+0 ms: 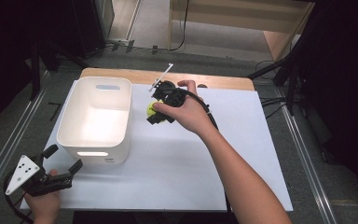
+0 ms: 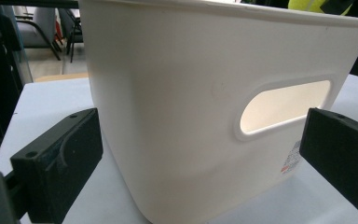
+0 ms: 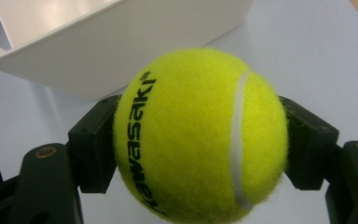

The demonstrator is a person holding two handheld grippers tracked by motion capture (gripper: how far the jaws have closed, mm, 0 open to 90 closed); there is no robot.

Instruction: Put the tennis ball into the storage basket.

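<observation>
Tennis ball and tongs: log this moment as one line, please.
right tongs: shut on tennis ball, beside white bin | left tongs: open, at bin's near handle wall | bin: looks empty

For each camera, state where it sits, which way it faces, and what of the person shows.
High view: above the person's side, facing forward and down; forearms, left gripper, right gripper.
Left gripper view: on the left gripper, facing the white bin; its jaws.
Right gripper view: on the right gripper; jaws clamp the tennis ball.
All share the bin.
</observation>
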